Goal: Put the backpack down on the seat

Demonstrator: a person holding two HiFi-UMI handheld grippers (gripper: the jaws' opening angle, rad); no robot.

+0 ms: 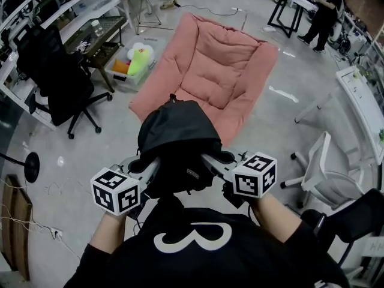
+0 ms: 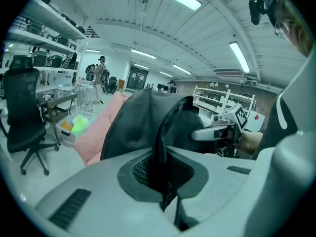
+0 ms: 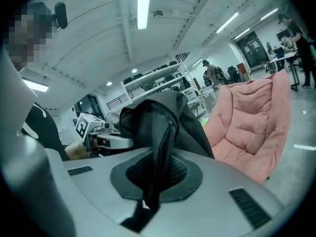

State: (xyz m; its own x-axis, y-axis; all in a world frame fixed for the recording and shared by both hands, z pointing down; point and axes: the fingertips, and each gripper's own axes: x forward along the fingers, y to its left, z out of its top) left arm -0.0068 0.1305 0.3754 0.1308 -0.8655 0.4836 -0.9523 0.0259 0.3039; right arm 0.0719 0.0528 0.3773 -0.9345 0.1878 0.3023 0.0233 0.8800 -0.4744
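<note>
In the head view the black backpack (image 1: 177, 140) hangs between the two grippers, near the person's chest and above the grey floor (image 1: 84, 161). It is not yet on the pink seat (image 1: 222, 65), which stands farther away, well apart from it. The bag is of soft, dull cloth with a rounded, sagging top. The seat is low, wide and padded, with quilted cushions and a sloping back. A bag set too near its front edge would probably slide off onto the floor.

In the left gripper view the left gripper (image 2: 165, 181) is clenched on a thin dark strap (image 2: 160, 152), which runs up to the body of the bag. The strap is narrow and flat against dark mesh pads. If the weight swings, it may slip out, and then the bag would drop on one side.

In the right gripper view the right gripper (image 3: 153, 181) likewise pinches a second strap (image 3: 160, 147), of black mesh with a smooth border. The seat appears at the right, beyond the bag. Uneven lowering could twist the bag.
</note>
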